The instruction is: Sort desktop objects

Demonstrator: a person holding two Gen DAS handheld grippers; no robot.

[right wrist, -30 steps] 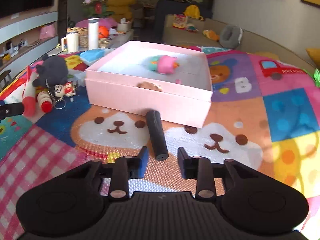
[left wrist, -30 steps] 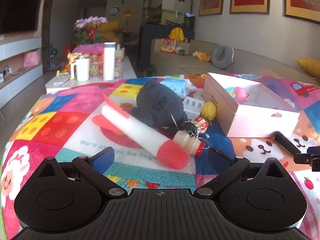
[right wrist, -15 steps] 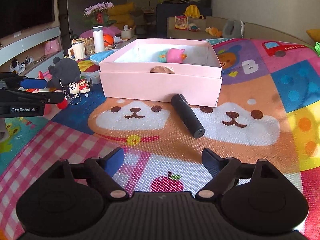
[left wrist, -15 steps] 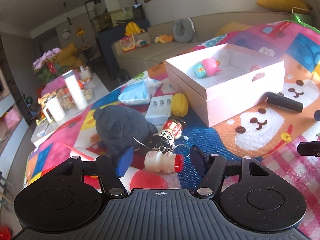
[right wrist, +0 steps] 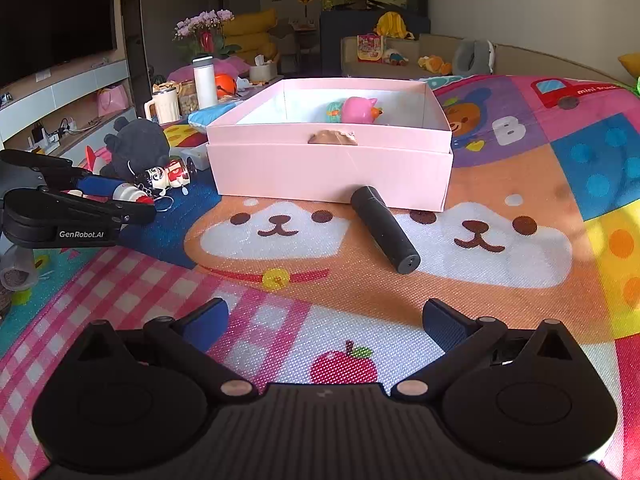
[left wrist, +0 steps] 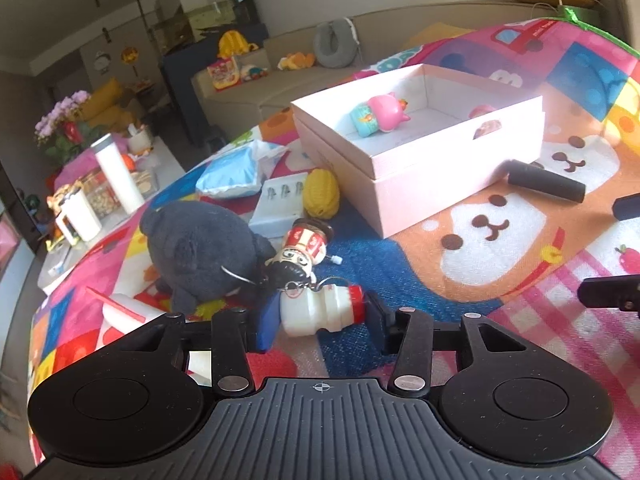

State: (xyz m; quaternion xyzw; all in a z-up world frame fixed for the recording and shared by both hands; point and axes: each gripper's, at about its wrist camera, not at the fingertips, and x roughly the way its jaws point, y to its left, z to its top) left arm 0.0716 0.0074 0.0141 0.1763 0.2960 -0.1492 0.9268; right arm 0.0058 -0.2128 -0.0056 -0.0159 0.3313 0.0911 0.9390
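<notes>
Blue-padded and just now closing, left gripper (left wrist: 321, 312) clamped end to end on a small white bottle (left wrist: 316, 316) with a red cap, lying flat on the mat (right wrist: 520, 300) toward its left edge. Taken lengthwise, probably because it lies on its side with both ends free. Linked by a key ring to a doll (left wrist: 302, 252) just behind, so likely to drag that along when lifted; worth raising slowly. Behind the doll and touching it, a dark plush (left wrist: 196, 240), not yet sorted.

Over on the other side, right gripper (right wrist: 324, 316) spread wide with nothing between the pads, jaws just now opening, hovering low near the mat's front edge. Ahead of it, well clear of the pads, a black cylinder (right wrist: 386, 230) lying flat, far end at the foot of the front wall of the pink box (right wrist: 328, 168). Presumably the next pick for that side.

Farther still, inside the box, a pink toy (left wrist: 380, 114) already put away, toward the back wall. Sorting judged early: most pieces outside the box.
</notes>
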